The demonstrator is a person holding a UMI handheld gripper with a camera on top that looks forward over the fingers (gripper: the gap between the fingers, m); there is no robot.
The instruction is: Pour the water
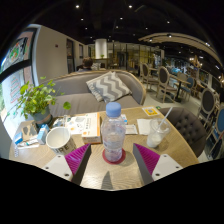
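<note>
- Gripper view took in a wooden cafe table (170, 140) from low over its near edge, with a dim dining room of chairs and ceiling lights beyond.
- At the far left stood a leafy green potted plant (36, 98), with small items at its foot that were too small to name.
- Just right of the plant, and left of the fingers, sat a white ceramic cup (58, 137), upright; whether it held anything could not be told.
- Behind the cup lay an open printed menu or booklet (83, 124), flat on the table.
- The gripper (113, 160) had its fingers spread wide, the magenta pads (77, 158) angled outward at either side.
- Between the fingers stood a clear plastic water bottle with a pale blue cap (114, 131), upright on a red round coaster (113, 156), with a gap showing at each side, so nothing was gripped.
- Right of the bottle lay white paper napkins (150, 126), and past them a clear drinking glass (160, 131).
- Beyond the table, a grey sofa carried a zigzag-patterned cushion (108, 85).
- As a judgement, the task was at its very start: the cap looked on, the bottle was unlifted, and grasping, opening and pouring into a vessel were all left.
</note>
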